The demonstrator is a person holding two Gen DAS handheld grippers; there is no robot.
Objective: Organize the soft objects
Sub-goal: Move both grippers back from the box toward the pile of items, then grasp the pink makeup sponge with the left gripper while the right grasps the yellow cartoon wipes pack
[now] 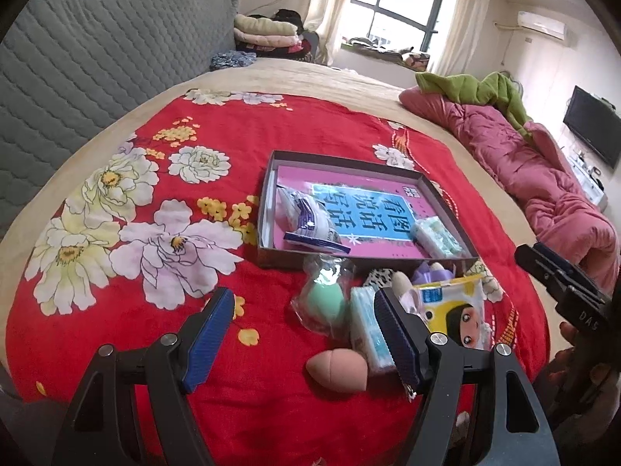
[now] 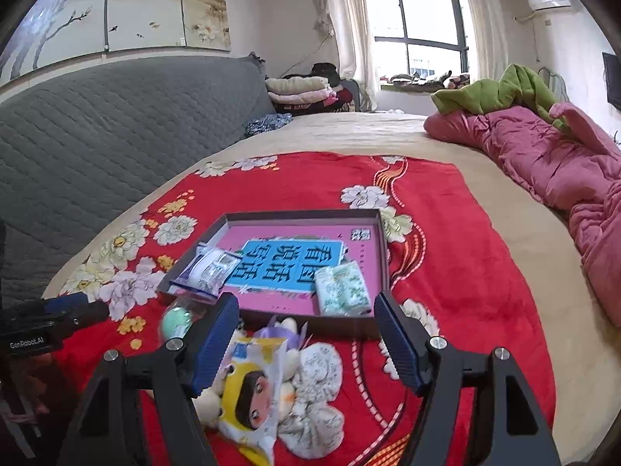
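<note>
Sponges: peach one and green one lie before the box.
My left gripper: spread wide, holding nothing.
My right gripper: spread wide over the cartoon packet.

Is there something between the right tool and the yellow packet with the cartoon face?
Nothing visible blocks it. The right tool is open, and the yellow packet lies on top of a plush toy, with nothing covering it, beside the tool's left finger.

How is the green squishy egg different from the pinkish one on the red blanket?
The green sponge is mint-coloured; the peach sponge is pinkish-tan. The green sponge sits inside a clear crinkly bag, while the peach sponge lies bare on the blanket. The green sponge is nearer the box; the peach sponge is nearer the left gripper. Both are egg-shaped and outside the box.
</note>
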